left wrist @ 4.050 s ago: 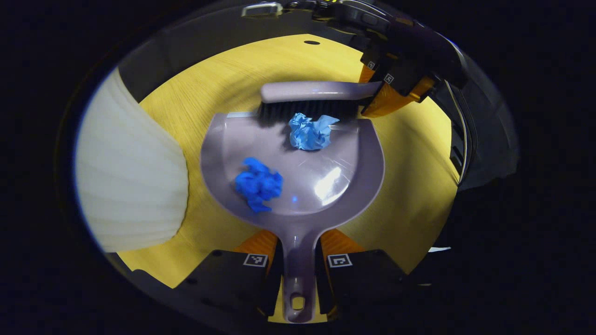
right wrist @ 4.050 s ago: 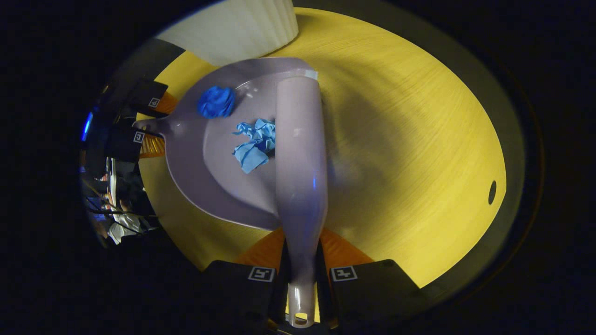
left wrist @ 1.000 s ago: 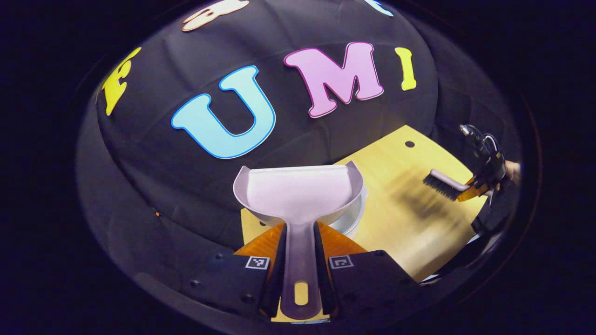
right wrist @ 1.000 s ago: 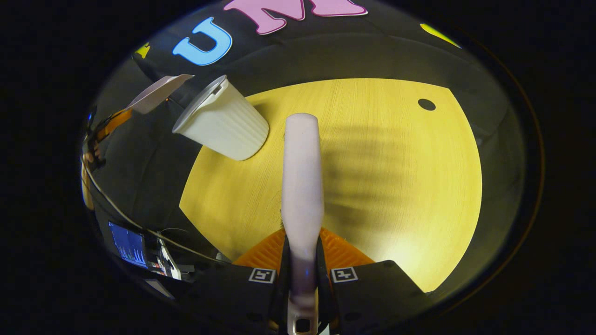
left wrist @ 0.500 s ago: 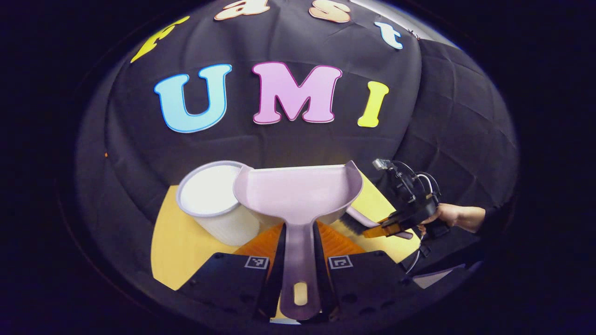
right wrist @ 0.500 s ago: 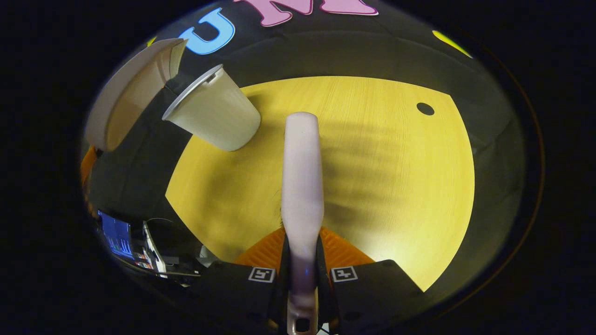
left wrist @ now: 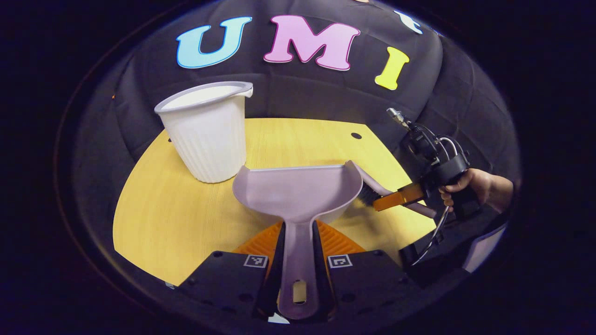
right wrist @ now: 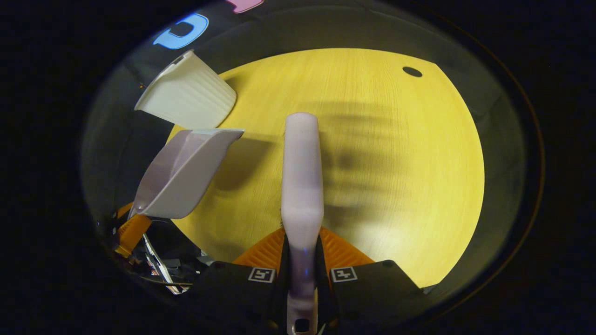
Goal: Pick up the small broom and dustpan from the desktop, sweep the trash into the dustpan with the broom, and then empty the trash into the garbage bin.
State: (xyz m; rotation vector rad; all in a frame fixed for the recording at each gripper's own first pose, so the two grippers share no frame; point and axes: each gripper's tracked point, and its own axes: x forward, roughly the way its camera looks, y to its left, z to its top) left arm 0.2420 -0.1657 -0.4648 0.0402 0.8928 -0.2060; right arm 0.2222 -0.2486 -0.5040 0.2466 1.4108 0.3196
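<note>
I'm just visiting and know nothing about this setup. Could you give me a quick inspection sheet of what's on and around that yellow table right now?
Surface: yellow wooden desktop with a small dark hole near its far edge.
Job's things: dustpan held up off the desktop; broom held over it; white ribbed garbage bin standing upright.
Clutter: nothing seen on the desktop.
Grippers: left gripper clamps the dustpan's handle; right gripper clamps the broom's handle.
Cables: wires loop from the right gripper's body.
Surroundings: black cloth wall; a hand.

No readable text (markers aside).
</note>
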